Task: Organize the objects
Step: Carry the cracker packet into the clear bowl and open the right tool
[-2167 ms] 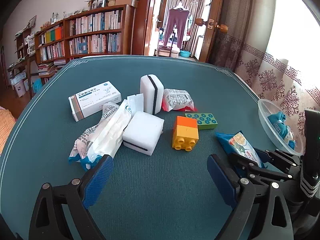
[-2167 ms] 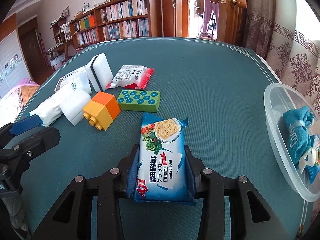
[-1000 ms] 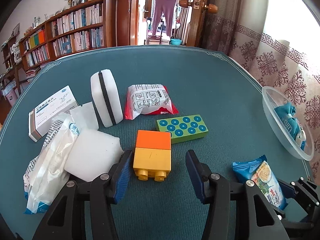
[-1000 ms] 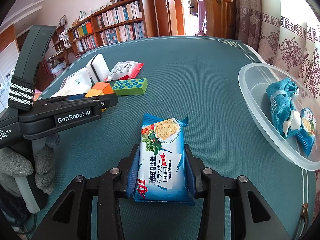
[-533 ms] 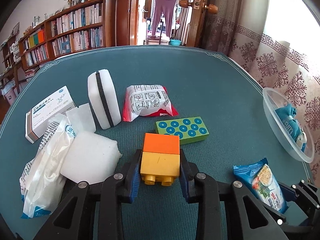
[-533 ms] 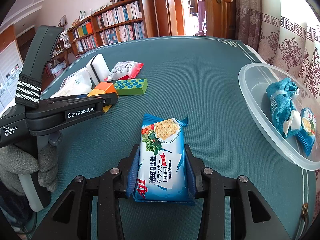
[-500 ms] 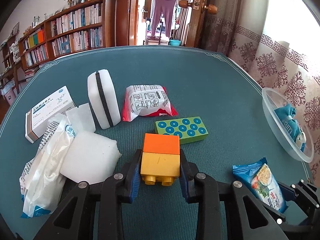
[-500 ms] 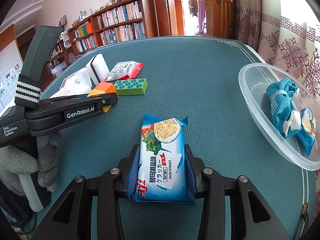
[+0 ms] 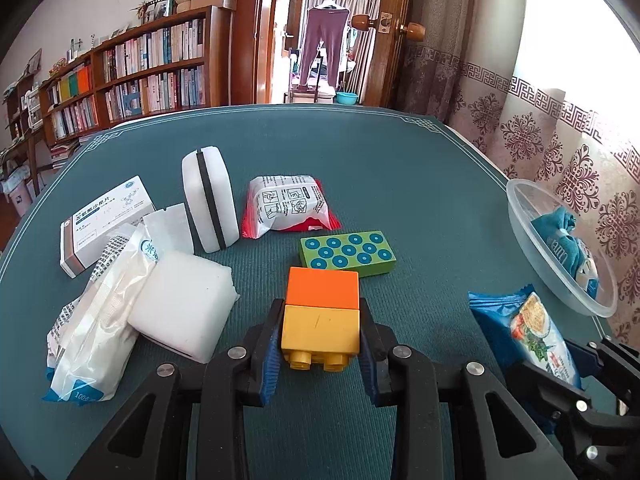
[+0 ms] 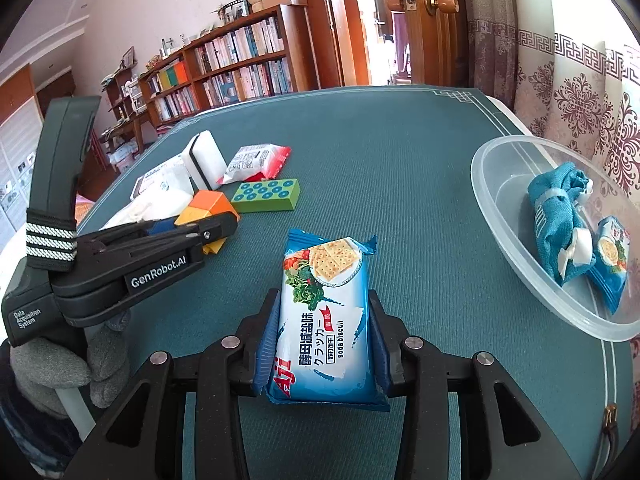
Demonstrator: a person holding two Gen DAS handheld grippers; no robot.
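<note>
Left gripper clamped on yellow-orange block; right gripper gripping soda biscuit pack. Clear bowl holds blue cloth, probably second biscuit pack. Green block, sponges, packets unsorted.

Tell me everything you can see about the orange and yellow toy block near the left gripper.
The toy block looks like hard plastic: an orange brick joined to a yellow one, with round yellow studs facing the camera, so it lies on its side. It is on the green table cloth, just in front of the green dotted block. The left gripper is shut on it, with its blue pads pressing the yellow brick's two sides. The white sponge lies apart.
</note>
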